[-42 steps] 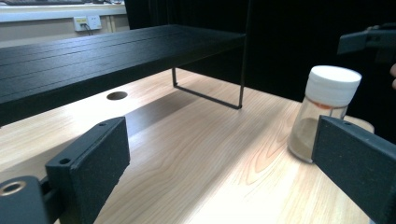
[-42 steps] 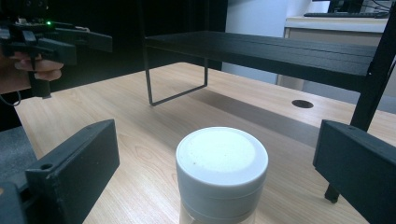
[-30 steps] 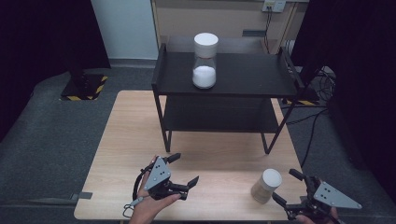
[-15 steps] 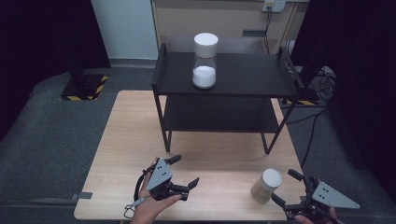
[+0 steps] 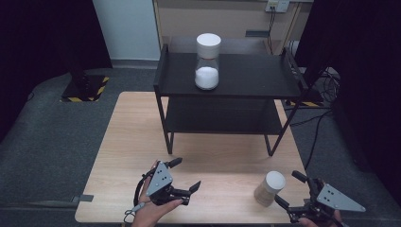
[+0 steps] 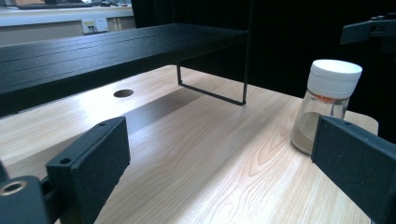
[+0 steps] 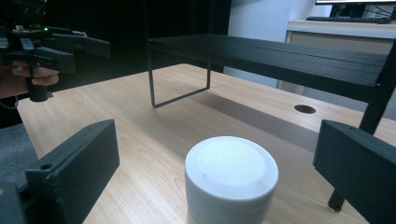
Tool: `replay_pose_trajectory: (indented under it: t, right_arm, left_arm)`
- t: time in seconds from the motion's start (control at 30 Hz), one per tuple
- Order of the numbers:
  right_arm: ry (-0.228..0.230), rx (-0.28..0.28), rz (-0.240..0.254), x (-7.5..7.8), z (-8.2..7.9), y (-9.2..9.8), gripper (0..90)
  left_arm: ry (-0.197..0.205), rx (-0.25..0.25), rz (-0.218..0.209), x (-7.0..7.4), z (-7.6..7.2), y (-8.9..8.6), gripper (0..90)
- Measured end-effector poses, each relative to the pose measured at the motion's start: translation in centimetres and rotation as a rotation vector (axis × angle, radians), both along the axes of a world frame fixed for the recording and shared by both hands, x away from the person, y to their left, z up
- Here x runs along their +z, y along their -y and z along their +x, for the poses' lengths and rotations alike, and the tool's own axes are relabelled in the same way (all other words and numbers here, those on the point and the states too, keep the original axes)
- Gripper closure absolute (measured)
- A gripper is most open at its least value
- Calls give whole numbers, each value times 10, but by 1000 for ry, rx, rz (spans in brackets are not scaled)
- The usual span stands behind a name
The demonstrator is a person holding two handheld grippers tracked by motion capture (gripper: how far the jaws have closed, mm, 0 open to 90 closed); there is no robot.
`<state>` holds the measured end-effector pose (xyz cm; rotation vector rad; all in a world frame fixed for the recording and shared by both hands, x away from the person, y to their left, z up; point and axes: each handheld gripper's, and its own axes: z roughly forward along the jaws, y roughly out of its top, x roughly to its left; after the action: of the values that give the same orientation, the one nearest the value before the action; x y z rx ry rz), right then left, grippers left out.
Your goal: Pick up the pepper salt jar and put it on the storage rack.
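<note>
We carry a black left gripper (image 5: 182, 175) and right gripper (image 5: 288, 189), each topped by a grey three-cornered plate with small holes; block-shaped black jaws, trailing cables.

Small clear glass jar (image 5: 268, 189) with white screw lid, tan powder inside, upright on the light wooden table (image 5: 222, 161), near its front-right corner.

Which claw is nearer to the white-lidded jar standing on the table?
The right. The right claw sits just beside the jar, open and not touching it. The left claw is open too, well across the table on the jar's other side.
</note>
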<state>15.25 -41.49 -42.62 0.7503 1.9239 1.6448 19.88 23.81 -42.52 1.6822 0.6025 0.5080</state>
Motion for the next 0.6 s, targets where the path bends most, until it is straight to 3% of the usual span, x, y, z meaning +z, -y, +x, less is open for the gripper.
replay_pose_trajectory:
  t: [0.6]
  right_arm:
    - [3, -2, 0, 0, 1, -9, 9]
  left_arm:
    - [-3, 26, -8, -3, -2, -7, 37]
